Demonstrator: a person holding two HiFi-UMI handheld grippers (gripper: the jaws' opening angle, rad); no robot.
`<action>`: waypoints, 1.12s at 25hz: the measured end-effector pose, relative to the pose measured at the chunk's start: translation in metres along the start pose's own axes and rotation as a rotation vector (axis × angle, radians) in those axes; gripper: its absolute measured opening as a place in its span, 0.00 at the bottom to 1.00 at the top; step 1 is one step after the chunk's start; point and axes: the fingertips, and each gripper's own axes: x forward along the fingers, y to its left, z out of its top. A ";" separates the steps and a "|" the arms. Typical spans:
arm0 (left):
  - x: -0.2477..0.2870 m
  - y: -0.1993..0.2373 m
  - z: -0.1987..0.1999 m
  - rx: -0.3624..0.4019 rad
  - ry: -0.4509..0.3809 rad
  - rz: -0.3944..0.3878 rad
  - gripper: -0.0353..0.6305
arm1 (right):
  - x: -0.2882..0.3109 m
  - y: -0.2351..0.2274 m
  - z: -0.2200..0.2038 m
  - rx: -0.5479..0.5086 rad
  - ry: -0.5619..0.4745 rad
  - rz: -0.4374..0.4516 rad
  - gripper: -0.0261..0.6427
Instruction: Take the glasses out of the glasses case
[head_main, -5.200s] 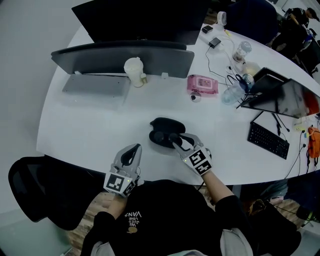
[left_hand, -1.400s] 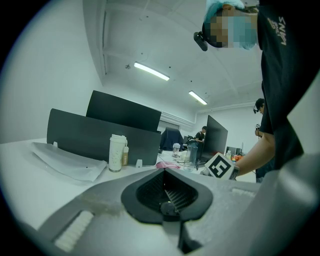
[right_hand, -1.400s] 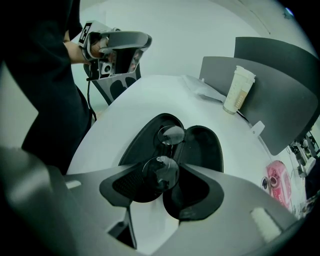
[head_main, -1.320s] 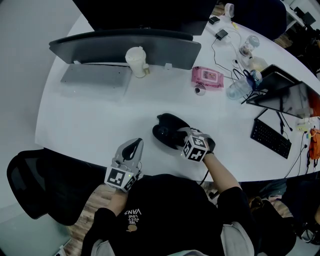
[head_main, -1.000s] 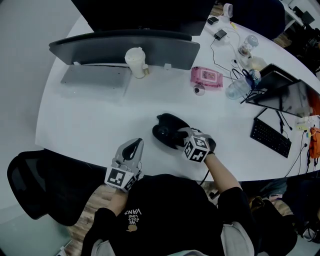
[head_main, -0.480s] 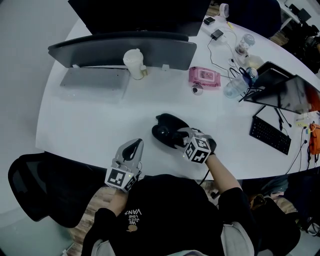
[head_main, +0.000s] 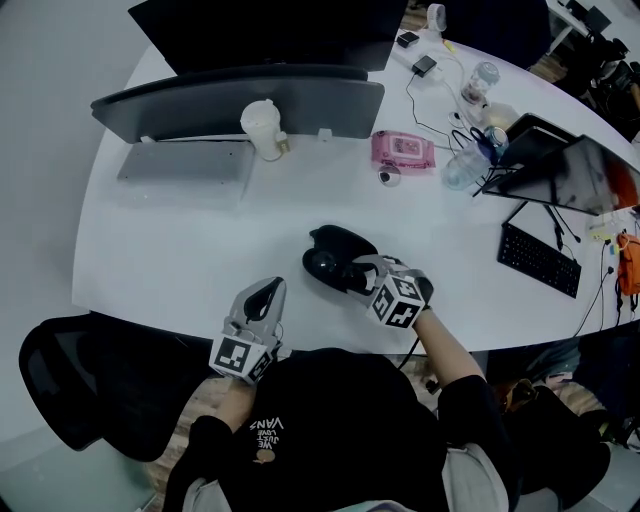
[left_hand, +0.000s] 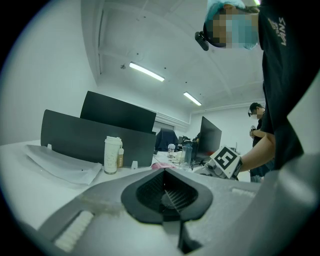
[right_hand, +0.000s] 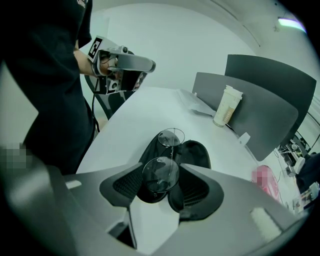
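**Head view.** One open, black, oval hard-shell glasses case (head_main: 330, 255) lay on the white curved bench (head_main: 180, 240), near its front edge and just before the seated person. The right gripper (head_main: 362, 272) reached down over the case from the right. The left gripper (head_main: 268, 292) hung at the bench edge, apart from the case, touching nothing. The glasses were too small to pick out from here.

**Left gripper view.** This gripper's two fingers (left_hand: 167, 195) were pressed together with nothing between them. They pointed roughly level across the bench towards one tall white lidded cup (left_hand: 112, 155).

**Right gripper view.** One pair of thin wire-framed glasses (right_hand: 161, 174) with two round clear lenses stood between this gripper's fingers. The nearer lens looked clamped between the two dark ribbed pads. The farther lens hung over the open case, directly above its hollow.

**Step in hand, as I judged it.** This looked like the lift-out, with the glasses gripped but not yet clear of the case. The next move called for raising them free of the rim and carrying them to bare bench. The hold would need to be gentle, because it sat on a lens and the thin frame could twist.

**Count.** One case, one pair of glasses, two grippers.
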 end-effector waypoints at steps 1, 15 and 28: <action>0.000 0.000 0.000 0.002 -0.001 -0.004 0.05 | -0.001 0.001 0.001 0.004 -0.002 -0.004 0.38; -0.008 -0.001 0.005 0.019 -0.003 -0.053 0.05 | -0.026 0.012 0.021 0.010 -0.043 -0.071 0.38; -0.015 -0.001 0.005 0.045 -0.008 -0.120 0.05 | -0.048 0.034 0.034 0.020 -0.068 -0.121 0.38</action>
